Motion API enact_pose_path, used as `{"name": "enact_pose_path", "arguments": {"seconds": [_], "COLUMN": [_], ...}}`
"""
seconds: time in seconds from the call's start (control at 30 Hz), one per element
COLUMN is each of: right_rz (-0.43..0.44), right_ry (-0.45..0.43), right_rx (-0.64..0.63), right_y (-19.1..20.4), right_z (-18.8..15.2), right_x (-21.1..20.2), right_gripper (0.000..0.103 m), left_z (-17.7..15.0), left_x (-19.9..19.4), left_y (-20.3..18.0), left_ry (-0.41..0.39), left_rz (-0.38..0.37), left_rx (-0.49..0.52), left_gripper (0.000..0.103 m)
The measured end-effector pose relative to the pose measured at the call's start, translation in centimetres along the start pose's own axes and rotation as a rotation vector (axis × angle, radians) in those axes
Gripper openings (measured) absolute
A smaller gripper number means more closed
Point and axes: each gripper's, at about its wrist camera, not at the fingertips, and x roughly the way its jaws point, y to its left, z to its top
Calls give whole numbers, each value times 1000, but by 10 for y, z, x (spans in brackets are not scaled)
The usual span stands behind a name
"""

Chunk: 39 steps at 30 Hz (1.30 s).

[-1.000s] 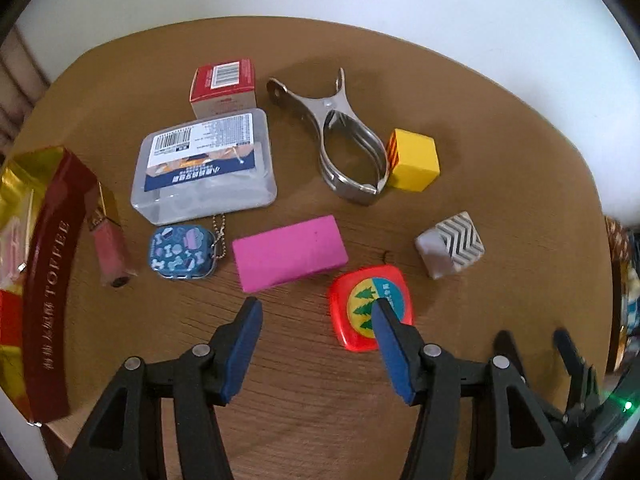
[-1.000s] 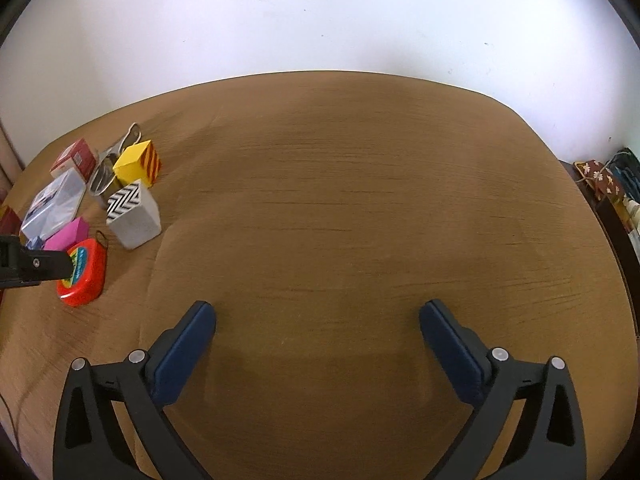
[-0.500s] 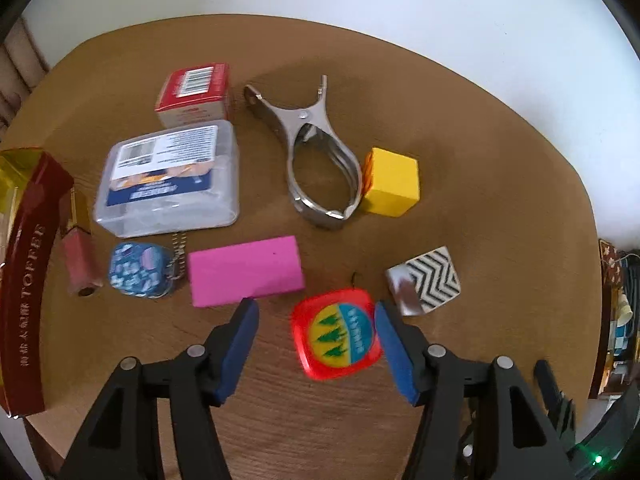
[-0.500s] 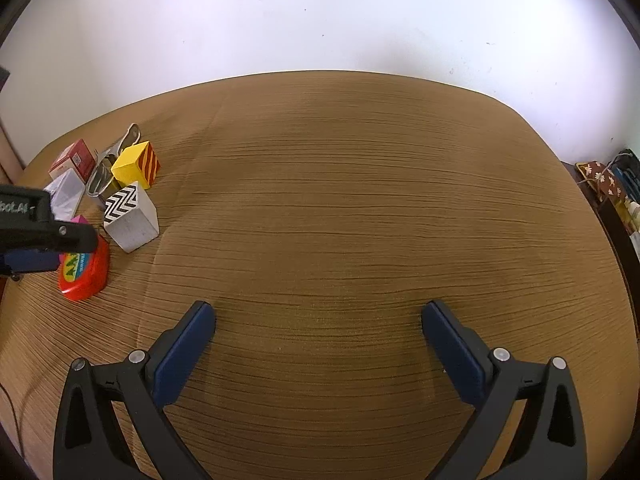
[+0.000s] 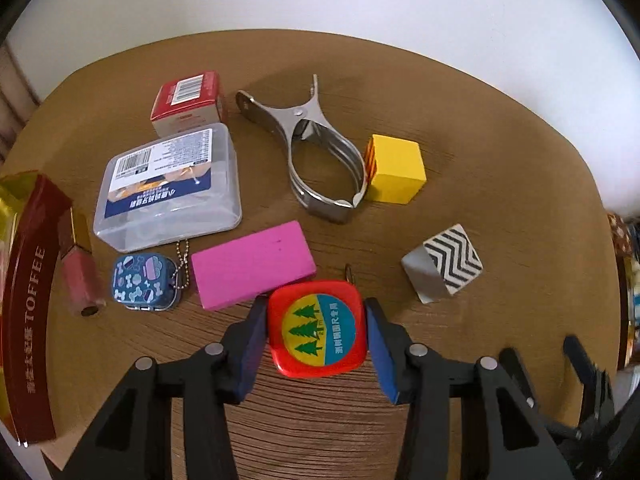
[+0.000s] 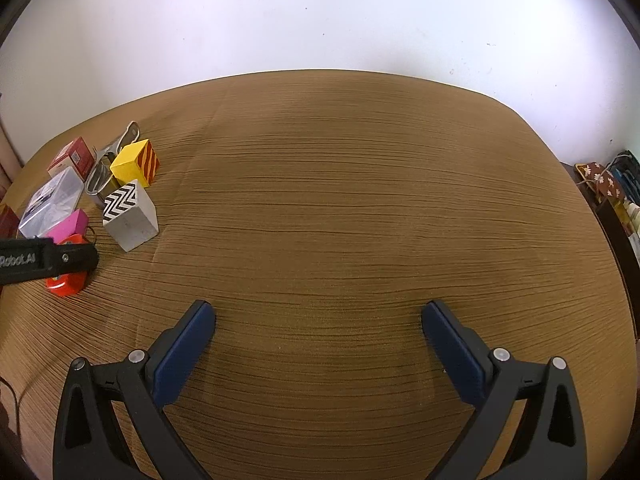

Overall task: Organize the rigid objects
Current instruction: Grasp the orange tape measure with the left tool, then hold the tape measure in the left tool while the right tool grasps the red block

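My left gripper (image 5: 316, 320) has its blue pads against both sides of a red square tape measure (image 5: 318, 326) with a tree picture, which rests on the brown table (image 5: 500, 160). It is shut on it. Beyond it lie a pink block (image 5: 252, 270), a zigzag cube (image 5: 444, 268), a yellow cube (image 5: 396, 168), a metal clamp (image 5: 316, 160), a clear plastic box (image 5: 170, 188), a red box (image 5: 188, 102) and a small blue tin (image 5: 144, 282). My right gripper (image 6: 318, 320) is open and empty over bare table; the left gripper (image 6: 48, 260) shows at its far left.
A red toffee box (image 5: 28, 320) and a pink tube (image 5: 80, 284) lie at the table's left edge. Shelves with clutter (image 6: 616, 196) stand off the right edge. The right gripper view shows a wide bare stretch of table (image 6: 360, 200).
My left gripper moved forward and down around the red tape measure and closed on its sides. The right gripper stayed still.
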Motion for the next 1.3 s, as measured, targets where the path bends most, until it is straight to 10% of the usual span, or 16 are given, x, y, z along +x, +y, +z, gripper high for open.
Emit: {"name": "enact_pose_path", "arguments": {"seconds": [1.3], "right_rz": [-2], "right_ry": [-1], "right_rx": [3], "right_y": [2], "right_z": [-1], "right_x": [1], "right_gripper": [103], "left_z": [-5], "left_x": [5], "left_y": [40], "left_ry": [-71], "left_rz": [-186], "left_rx": [23], "left_gripper": [48]}}
